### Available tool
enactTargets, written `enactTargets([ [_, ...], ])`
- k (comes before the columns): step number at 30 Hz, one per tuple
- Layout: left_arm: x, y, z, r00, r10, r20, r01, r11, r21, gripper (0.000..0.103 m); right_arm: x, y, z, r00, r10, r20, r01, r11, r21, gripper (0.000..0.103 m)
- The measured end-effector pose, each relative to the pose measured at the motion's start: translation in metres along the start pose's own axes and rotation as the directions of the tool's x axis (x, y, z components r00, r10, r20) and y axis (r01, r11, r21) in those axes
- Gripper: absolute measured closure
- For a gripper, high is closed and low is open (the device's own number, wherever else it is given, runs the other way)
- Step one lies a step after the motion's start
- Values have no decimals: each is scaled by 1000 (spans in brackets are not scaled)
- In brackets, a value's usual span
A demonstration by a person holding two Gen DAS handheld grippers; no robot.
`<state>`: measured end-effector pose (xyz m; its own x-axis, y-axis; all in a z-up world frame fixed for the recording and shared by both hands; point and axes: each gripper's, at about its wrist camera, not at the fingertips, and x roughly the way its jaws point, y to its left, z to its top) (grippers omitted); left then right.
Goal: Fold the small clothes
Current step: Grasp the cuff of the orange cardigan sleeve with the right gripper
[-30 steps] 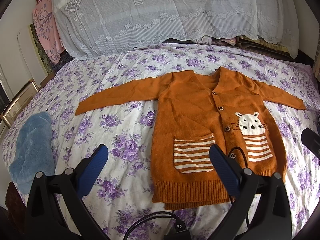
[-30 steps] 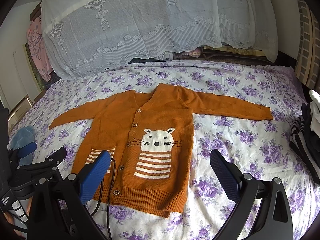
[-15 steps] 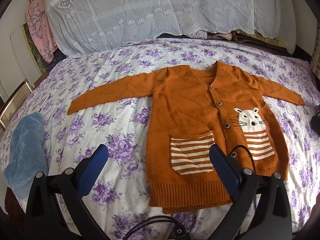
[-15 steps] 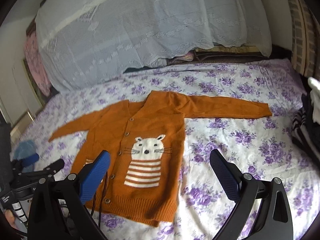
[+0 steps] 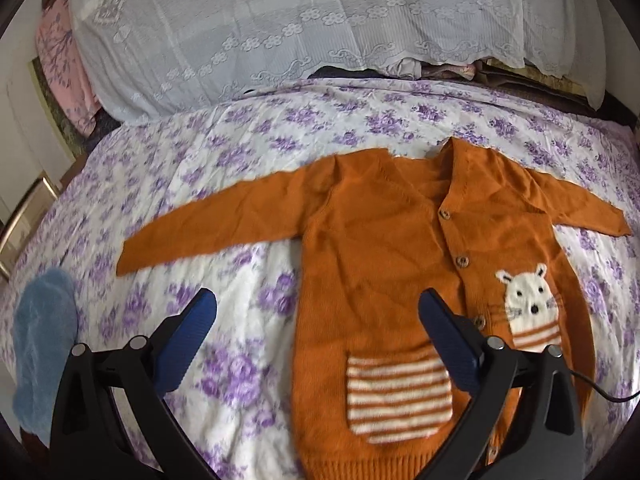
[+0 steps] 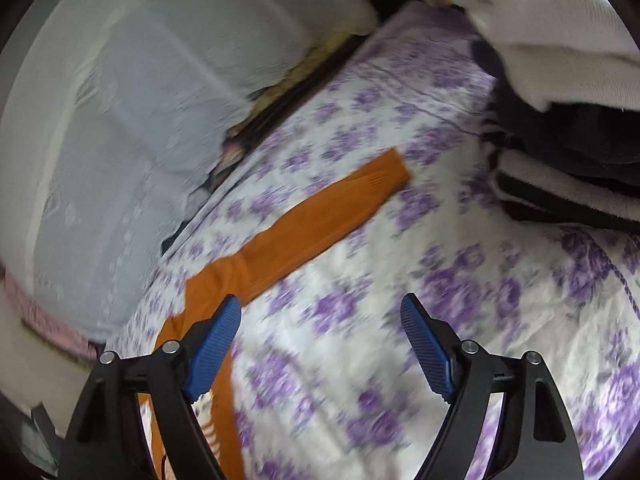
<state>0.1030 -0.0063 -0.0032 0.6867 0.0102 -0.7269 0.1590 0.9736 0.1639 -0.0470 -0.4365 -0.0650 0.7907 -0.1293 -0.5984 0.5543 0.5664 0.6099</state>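
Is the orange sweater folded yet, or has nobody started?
Done: the orange sweater lies flat on the flowery bedsheet, both sleeves spread out. In hand: nothing; the left gripper and right gripper are open and empty, the right one's jaws just closing a little. Left: every fold.

hem: we lose the cardigan (image 5: 372, 248) hem behind the left gripper (image 5: 316, 320) fingers (image 5: 448, 344) | right view: smeared, cardigan body cut off at the lower edge | clothes pile (image 6: 560, 120) beyond the sleeve cuff: cropped, we can't tell the garments apart
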Motion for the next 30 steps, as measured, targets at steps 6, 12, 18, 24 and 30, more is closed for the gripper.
enactTargets([
  [6, 42, -35, 35, 999, -6, -48, 7, 999, 31, 4, 45, -8, 23, 998, -51, -22, 52, 998, 46, 36],
  [12, 76, -76, 61, 995, -55, -78, 59, 997, 43, 4, 84, -13, 46, 994, -111, -14, 112, 982, 152, 42],
  [18, 113, -126, 65, 993, -17, -120, 31, 993, 116, 4, 112, -13, 60, 987, -159, 22, 153, 972, 177, 76],
  [24, 143, -151, 57, 991, 15, -133, 1, 993, 117, 4, 118, -23, 60, 991, -100, 84, 87, 985, 149, 95],
  [30, 135, -161, 70, 996, 11, -93, 1, 992, 129, 4, 110, -15, 63, 990, -53, 132, 36, 992, 123, 96],
])
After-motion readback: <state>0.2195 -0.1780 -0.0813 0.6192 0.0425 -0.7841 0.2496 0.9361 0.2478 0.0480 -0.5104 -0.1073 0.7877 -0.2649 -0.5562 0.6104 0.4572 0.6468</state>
